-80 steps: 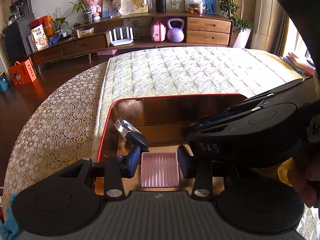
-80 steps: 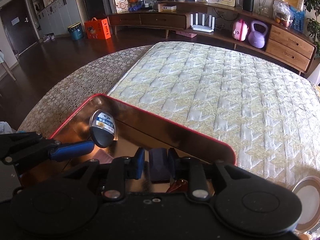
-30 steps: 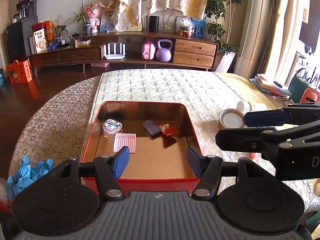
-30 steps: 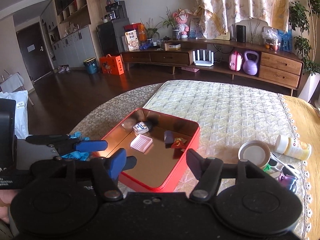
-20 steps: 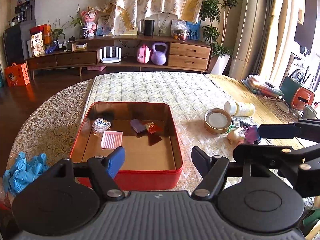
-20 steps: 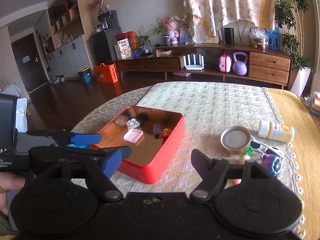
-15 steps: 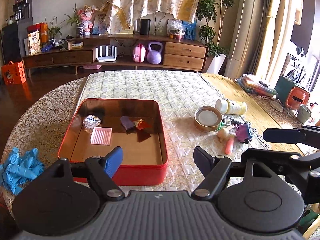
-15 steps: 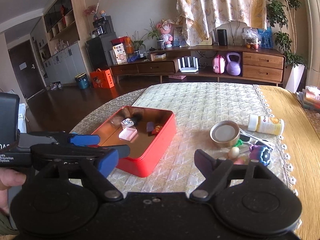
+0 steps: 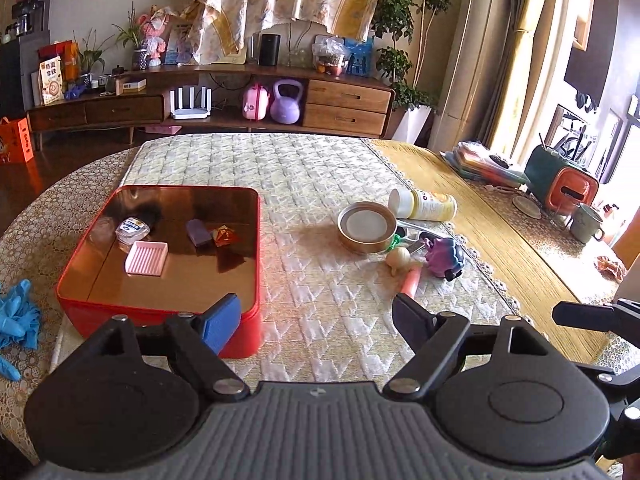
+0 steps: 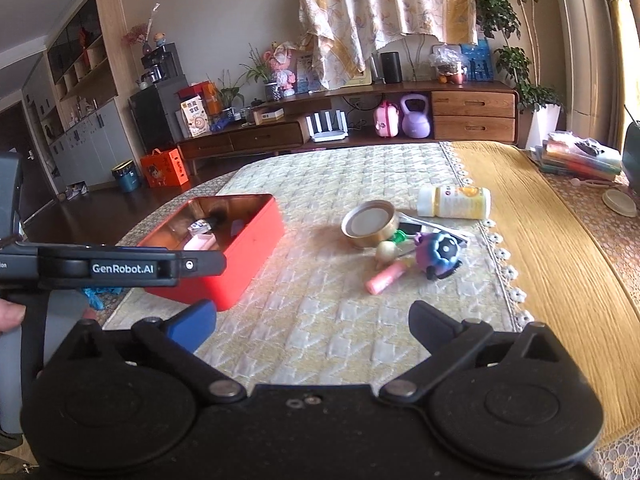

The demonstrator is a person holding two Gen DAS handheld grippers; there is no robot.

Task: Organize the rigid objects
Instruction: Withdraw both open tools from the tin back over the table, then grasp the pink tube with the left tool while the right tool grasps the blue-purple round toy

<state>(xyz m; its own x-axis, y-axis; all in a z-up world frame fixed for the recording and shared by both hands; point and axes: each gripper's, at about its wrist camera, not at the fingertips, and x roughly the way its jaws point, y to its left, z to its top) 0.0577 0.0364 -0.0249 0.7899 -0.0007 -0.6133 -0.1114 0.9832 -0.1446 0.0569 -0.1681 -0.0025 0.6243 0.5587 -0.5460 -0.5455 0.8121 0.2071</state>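
A red tin (image 9: 160, 314) (image 10: 244, 258) on the quilted mat holds a pink ridged tray (image 9: 146, 258), a small round case (image 9: 132, 229), a purple block (image 9: 198, 233) and an orange wrapper (image 9: 224, 236). To its right lie a round gold lid (image 9: 366, 227) (image 10: 370, 224), a yellow bottle (image 9: 424, 205) (image 10: 454, 202) on its side, a purple toy (image 9: 444, 256) (image 10: 438, 254), a pink tube (image 9: 411, 282) (image 10: 386, 278) and a small beige ball (image 9: 398, 257) (image 10: 386, 250). My left gripper (image 9: 318, 318) and right gripper (image 10: 312, 322) hover near the table's front, jaws opening, nothing between them.
Blue gloves (image 9: 16, 318) lie at the table's left edge. A stack of books (image 9: 486, 168) (image 10: 580, 158), a green and orange box (image 9: 560, 182), a coaster (image 10: 620, 200) and a mug (image 9: 586, 224) stand at the far right. Bare quilt lies in front of both grippers.
Both grippers drew back out of the red tin, leaving the pink tray and purple block inside, then swung right. Their jaws have widened.
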